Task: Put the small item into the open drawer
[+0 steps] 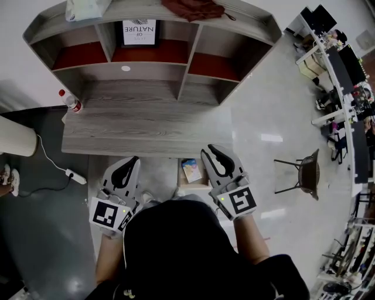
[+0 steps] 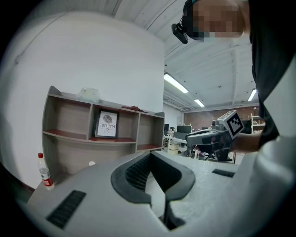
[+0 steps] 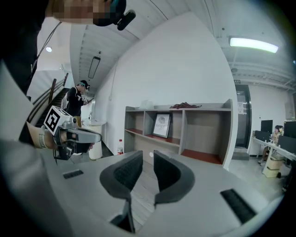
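The open drawer (image 1: 193,185) juts out below the front edge of the grey wooden desk (image 1: 146,126). A small colourful flat item (image 1: 191,170) lies inside it. A small white round thing (image 1: 125,68) (image 2: 92,163) sits at the back of the desktop. My left gripper (image 1: 136,159) (image 2: 151,153) hovers left of the drawer with its tips together and nothing in them. My right gripper (image 1: 210,151) (image 3: 148,153) hangs just right of the drawer. Its jaws stand a narrow gap apart, with nothing between them.
A hutch with red-floored shelves holds a framed print (image 1: 139,32) (image 2: 107,124); brown cloth (image 1: 193,9) lies on top. A red-capped bottle (image 1: 70,101) (image 2: 45,173) stands at the desk's left end. A chair (image 1: 304,173) is on the right, a power strip (image 1: 75,176) on the left.
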